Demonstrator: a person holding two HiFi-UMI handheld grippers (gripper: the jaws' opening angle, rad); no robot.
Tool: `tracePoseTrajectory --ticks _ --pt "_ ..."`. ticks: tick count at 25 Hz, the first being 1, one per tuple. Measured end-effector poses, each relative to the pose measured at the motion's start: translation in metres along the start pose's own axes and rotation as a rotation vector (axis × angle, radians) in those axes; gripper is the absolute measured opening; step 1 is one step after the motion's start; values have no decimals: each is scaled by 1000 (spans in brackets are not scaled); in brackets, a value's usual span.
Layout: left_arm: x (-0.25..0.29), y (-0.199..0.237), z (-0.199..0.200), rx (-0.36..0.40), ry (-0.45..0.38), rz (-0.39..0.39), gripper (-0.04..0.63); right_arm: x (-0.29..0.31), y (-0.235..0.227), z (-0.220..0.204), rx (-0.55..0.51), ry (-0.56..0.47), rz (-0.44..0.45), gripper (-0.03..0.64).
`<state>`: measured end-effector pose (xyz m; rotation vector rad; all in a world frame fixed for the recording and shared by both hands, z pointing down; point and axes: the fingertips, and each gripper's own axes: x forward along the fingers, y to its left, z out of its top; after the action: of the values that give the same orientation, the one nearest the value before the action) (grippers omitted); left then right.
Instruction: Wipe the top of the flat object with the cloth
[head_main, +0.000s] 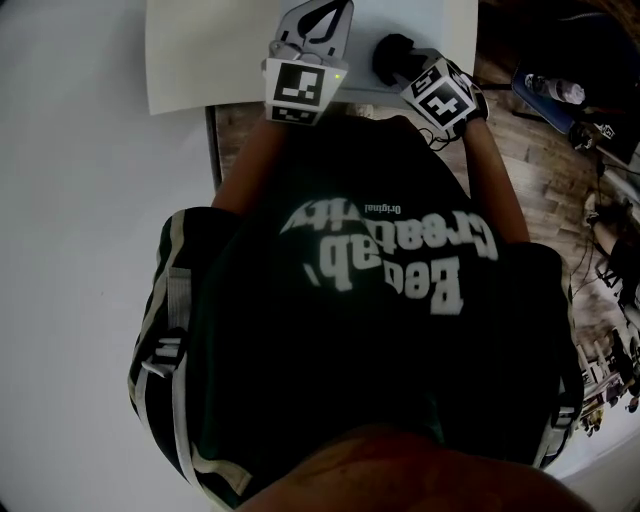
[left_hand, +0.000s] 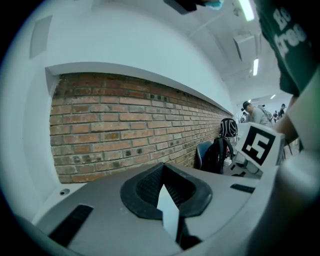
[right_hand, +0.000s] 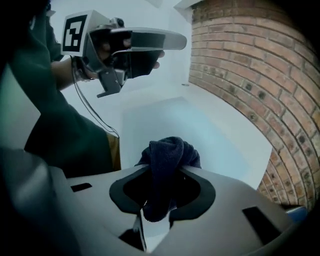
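1. R gripper (right_hand: 165, 175) was clenched on a dark blue cloth (right_hand: 169, 150). The cloth sat bunched in a wad between the jaws, w/ a tail hanging back into the gripper's mouth.
2. L gripper (left_hand: 162, 172) had its jaws together w/ nothing in them. It was held up and aimed at a brick wall (left_hand: 125, 120), away from the work.
3. Flat object (head_main: 220, 50) was a pale white panel lying flat on a white surface (head_main: 70, 220), right in front of the person and beside the brick wall. In the right gripper view the cloth hung over it. It seemed clear of the panel, but contact was hard to tell.
4. Handling, my read:
   - Cloth looked soft, light and plush. It should squash easily and is unlikely to slip from the jaws.
   - Mid-wad hold looked OK, since enough stuck out past the tips to meet the panel.
   - Panel looked thin, stiff, smooth and prob. light, so it could slide under a wiping push.
   - The free L gripper could press on an edge or corner to steady it.
5. Wiping prob. hadn't begun.
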<state>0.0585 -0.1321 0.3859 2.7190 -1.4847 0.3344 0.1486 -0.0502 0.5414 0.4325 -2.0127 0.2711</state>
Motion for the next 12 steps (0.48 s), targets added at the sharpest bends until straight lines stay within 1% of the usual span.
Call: tracePoseTrajectory --ticks 3,7,10,12 --pt "-4 7 6 7 -17 -8 1 11 -23 25 -21 -9 -77 89" --pt "-11 21 6 11 -30 -14 0 34 -44 58 -41 -5 -135 92" --pt "-17 35 9 12 -37 -20 1 43 -57 75 -18 -5 -178 92" --pt "-22 46 12 8 -40 -21 1 44 -60 79 12 -1 -195 92"
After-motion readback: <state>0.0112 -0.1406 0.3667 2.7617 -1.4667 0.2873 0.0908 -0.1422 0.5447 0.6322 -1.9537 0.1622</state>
